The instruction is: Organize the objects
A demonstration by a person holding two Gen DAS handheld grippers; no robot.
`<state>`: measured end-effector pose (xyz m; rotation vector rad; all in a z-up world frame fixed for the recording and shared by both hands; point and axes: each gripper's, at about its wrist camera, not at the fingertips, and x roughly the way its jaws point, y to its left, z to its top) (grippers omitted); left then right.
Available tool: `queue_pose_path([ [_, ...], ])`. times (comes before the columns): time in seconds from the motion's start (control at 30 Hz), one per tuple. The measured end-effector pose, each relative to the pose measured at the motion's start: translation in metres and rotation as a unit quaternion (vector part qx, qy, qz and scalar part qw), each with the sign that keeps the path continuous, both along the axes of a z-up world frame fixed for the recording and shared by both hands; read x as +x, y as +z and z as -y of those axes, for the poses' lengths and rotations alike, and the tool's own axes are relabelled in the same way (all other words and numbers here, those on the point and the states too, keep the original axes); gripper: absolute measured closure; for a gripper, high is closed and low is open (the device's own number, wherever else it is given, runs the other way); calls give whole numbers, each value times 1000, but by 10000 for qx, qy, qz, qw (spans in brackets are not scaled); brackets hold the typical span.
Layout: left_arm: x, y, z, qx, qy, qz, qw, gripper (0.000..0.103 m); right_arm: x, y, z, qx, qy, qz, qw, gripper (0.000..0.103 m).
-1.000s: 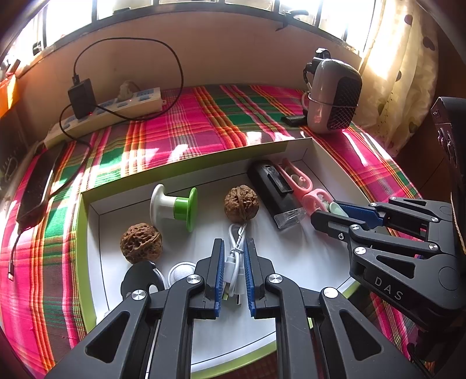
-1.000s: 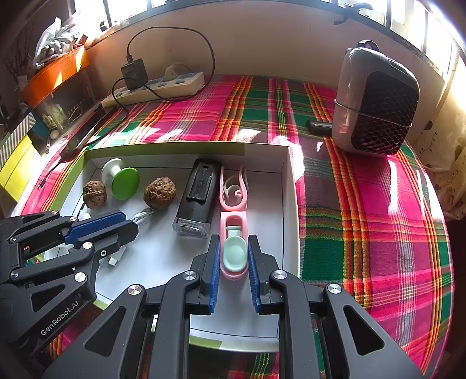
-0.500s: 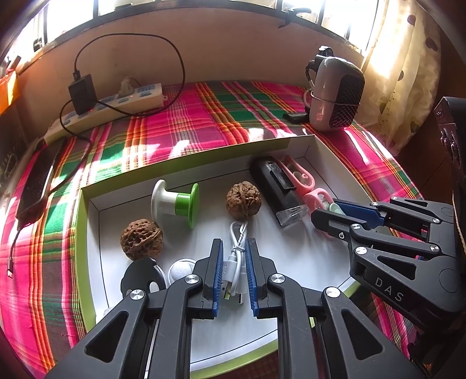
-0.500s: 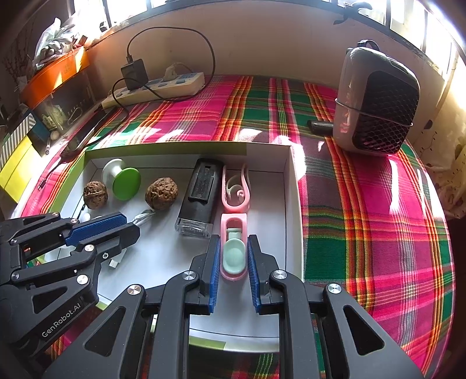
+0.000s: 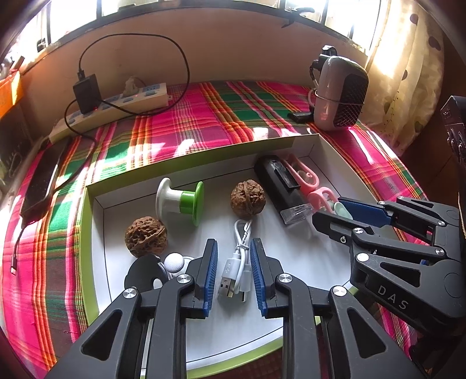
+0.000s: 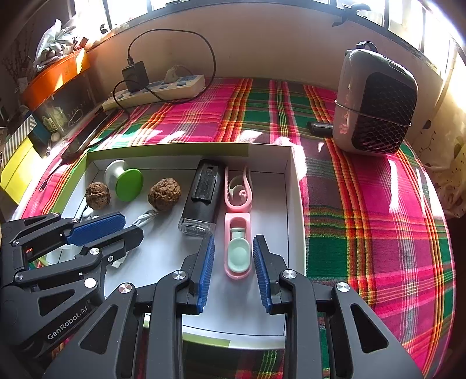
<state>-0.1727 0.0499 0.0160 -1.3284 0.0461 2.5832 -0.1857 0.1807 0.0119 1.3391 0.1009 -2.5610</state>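
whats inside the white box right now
Inside the white box: two walnuts, a green-capped spool, a black case, pink clips, a white cable. Items near its front-left corner are partly covered.

Sunlight falls through a row of windows (image 6: pixel 262 3) above a beige wall (image 6: pixel 262 43). A spotted curtain (image 5: pixel 407 73) hangs at the right. Pink-and-green plaid cloth (image 6: pixel 364 218) covers the surface.

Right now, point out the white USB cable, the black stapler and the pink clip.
white USB cable (image 5: pixel 236 272), left wrist view, on its plug end.
black stapler (image 6: pixel 204 194), right wrist view, mid-body.
pink clip (image 6: pixel 238 253), right wrist view, green pad.
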Motion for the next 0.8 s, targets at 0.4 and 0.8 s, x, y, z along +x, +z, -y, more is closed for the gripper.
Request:
queue_pose_path([
  [0.4,15,13,5,-62,293,-236,9993,81,11,6,-2,-96,-104,-146,9998,73],
  [0.8,49,31,9,-113,517,-574,9970,80,42,23,1,-104,-108,-441,9989,73],
])
